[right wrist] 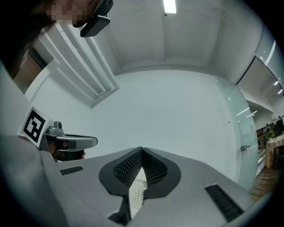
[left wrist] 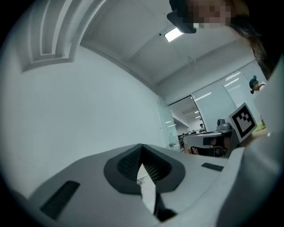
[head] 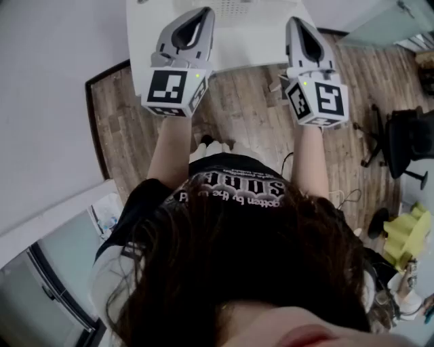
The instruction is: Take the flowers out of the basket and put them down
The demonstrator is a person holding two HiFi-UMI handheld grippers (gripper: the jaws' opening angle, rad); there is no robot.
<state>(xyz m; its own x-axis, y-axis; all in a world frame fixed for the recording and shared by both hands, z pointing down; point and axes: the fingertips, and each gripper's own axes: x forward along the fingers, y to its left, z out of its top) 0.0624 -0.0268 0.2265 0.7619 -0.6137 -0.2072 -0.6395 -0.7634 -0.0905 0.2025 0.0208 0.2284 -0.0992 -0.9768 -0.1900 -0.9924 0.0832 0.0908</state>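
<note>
No flowers and no basket show in any view. In the head view my left gripper (head: 205, 11) and my right gripper (head: 293, 22) are held side by side in front of the person's chest, over the near edge of a white table (head: 244, 41). Both point away from the body. The left gripper view shows the left gripper (left wrist: 141, 145) with its tips touching and nothing between them. The right gripper (right wrist: 141, 149) looks the same in its own view. Both gripper views face a blank white wall and the ceiling.
A wood floor (head: 251, 115) lies under the person's feet. A black office chair (head: 407, 142) and a yellow-green object (head: 407, 234) stand at the right. A white wall runs along the left. A glass partition (left wrist: 208, 111) shows far off.
</note>
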